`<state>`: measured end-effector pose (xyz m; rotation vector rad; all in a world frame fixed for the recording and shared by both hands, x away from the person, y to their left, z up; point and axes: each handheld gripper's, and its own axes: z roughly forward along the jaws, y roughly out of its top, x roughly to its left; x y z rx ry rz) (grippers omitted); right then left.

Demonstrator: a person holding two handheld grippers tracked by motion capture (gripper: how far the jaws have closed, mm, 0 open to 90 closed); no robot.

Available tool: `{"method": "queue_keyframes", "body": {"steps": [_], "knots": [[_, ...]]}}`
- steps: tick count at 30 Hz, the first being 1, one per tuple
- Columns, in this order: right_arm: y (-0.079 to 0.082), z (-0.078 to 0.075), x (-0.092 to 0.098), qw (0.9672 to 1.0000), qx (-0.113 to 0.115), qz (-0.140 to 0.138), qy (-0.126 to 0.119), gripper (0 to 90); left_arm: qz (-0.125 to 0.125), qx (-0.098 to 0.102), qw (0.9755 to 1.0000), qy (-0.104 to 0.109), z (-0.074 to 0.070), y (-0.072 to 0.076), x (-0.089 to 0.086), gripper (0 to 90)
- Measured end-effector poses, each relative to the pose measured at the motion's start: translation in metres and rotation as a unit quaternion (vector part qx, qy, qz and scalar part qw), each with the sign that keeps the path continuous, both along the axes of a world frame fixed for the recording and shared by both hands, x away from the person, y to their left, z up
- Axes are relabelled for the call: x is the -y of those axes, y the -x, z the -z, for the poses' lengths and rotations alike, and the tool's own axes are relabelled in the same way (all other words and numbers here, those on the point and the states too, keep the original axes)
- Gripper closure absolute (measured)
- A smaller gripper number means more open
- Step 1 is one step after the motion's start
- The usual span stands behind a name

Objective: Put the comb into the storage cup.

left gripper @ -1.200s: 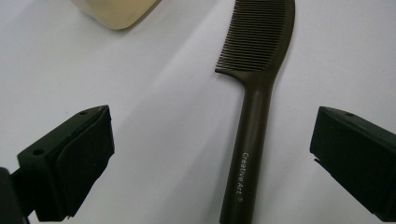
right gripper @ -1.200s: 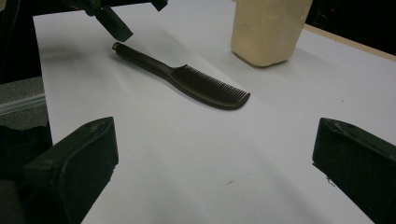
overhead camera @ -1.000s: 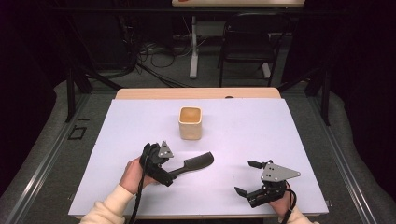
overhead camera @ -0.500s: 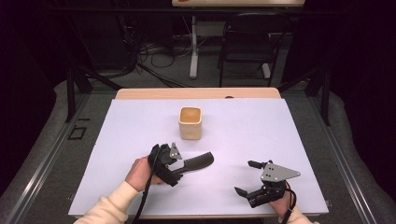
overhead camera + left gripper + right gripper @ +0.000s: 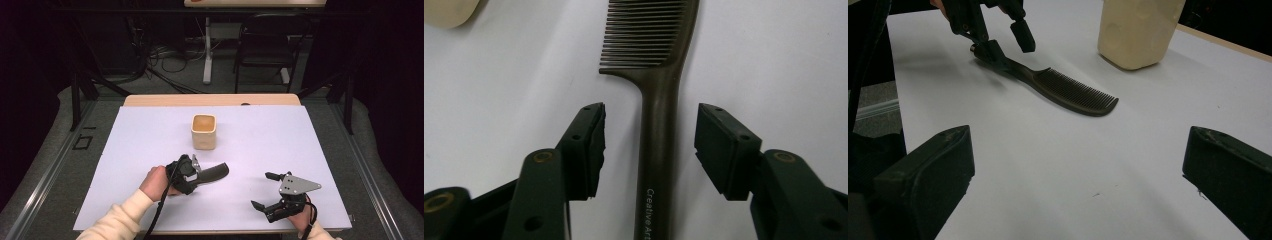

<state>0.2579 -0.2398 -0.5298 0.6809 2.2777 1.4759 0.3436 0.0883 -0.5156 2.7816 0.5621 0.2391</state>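
White desk near front edge | comb handle runs lengthwise between my left gripper pads, jaws just closing, untouched | right gripper wide, empty

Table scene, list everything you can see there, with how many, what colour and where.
comb: one, dark brown, flat on the white sheet left of centre, handle between the left tongs' jaws
cup: one, cream, upright near the middle of the sheet, beyond the comb
sheet: one, white, covering most of the table
table: one, light wood, edge showing at the far side of the sheet
chair: one, dark, on the floor beyond the table
cables: several, dark, on the floor at the back
left tongs: one, black, jaws have just been closing either side of the comb's handle, pads not yet touching it
right tongs: one, black with a grey plate, open, low at the sheet's near right
hands: two, cream sleeves, at the near edge
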Motion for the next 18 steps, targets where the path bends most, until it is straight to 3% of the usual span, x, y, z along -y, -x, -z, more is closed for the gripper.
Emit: {"method": "queue_keyframes", "body": {"steps": [10,18], "knots": [[0.000,0.000,0.000,1.0000,0.000,-0.001,0.000,0.0,0.005,-0.045,0.9987,-0.023,0.003,-0.011,0.009,60.0],[0.000,0.000,0.000,1.0000,-0.001,-0.001,0.000,0.0,0.007,-0.064,0.9974,-0.033,0.006,-0.016,0.011,64.2]]}}
